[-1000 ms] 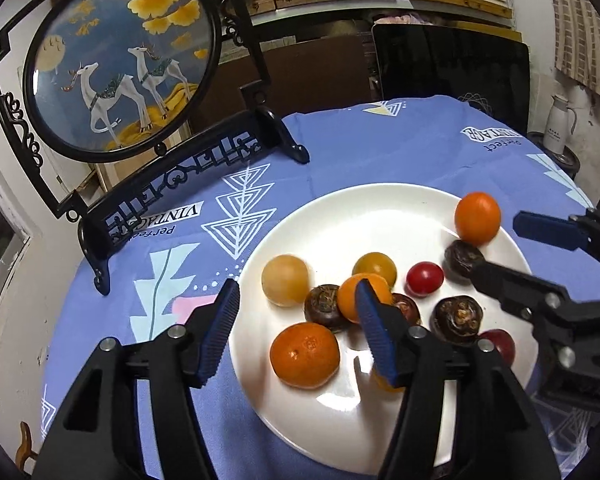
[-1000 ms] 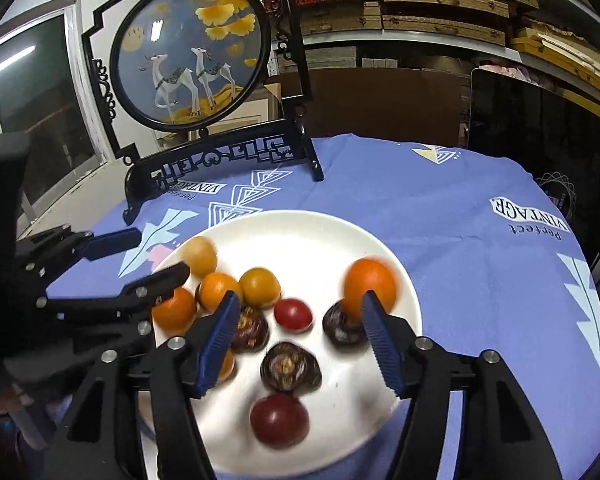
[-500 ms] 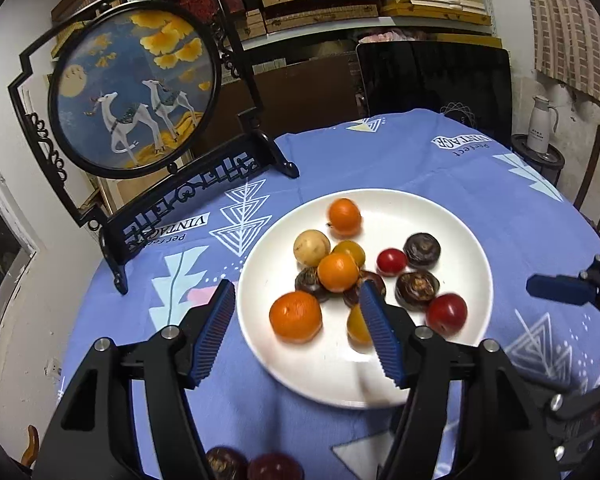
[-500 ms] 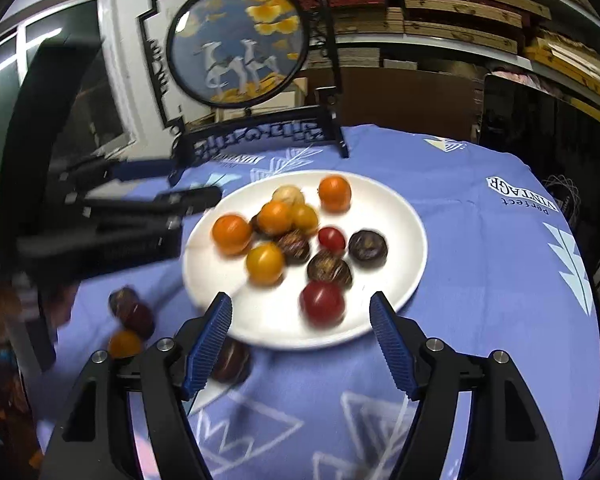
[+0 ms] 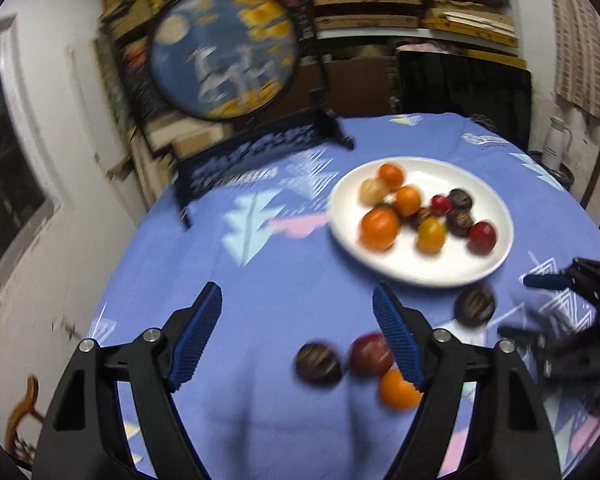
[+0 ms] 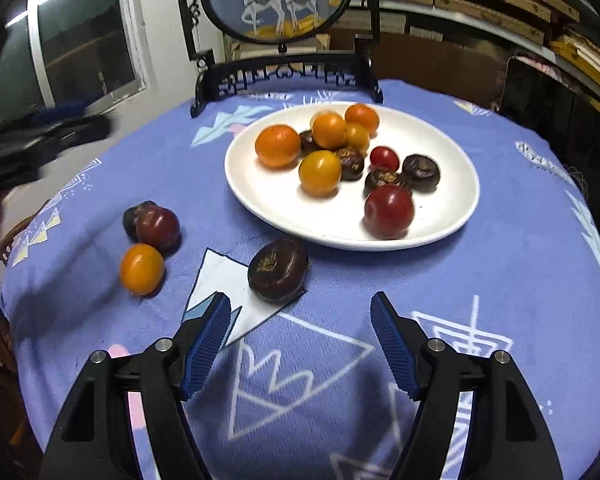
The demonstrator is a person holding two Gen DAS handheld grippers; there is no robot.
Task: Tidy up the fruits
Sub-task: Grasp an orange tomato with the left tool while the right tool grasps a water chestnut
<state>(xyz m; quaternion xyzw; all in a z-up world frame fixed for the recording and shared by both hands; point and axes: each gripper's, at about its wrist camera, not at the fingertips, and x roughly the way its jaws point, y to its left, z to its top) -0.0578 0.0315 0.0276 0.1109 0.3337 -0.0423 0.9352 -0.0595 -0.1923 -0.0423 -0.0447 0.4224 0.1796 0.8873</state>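
Both the left gripper point(image 5: 296, 336) and right gripper point(image 6: 300, 340) hang empty above the tabletop point(image 6: 500, 280), jaws apart, having just been opening. Four fruits lie beside the white plate point(image 6: 452, 216).

Both tools drew back from the white plate point(image 6: 452, 216). A second earlier the left tool point(image 5: 296, 336) and the right tool point(image 6: 300, 338) each hung over the fruit with their blue pads framing pieces on the plate; now both stood over bare blue cloth at the near side of the table point(image 6: 500, 280). The jaws of both had just been opening, with nothing between them. Four loose fruits came into view on the cloth, among them a dark chestnut point(image 6: 278, 270) and a small orange fruit point(image 6: 142, 268).
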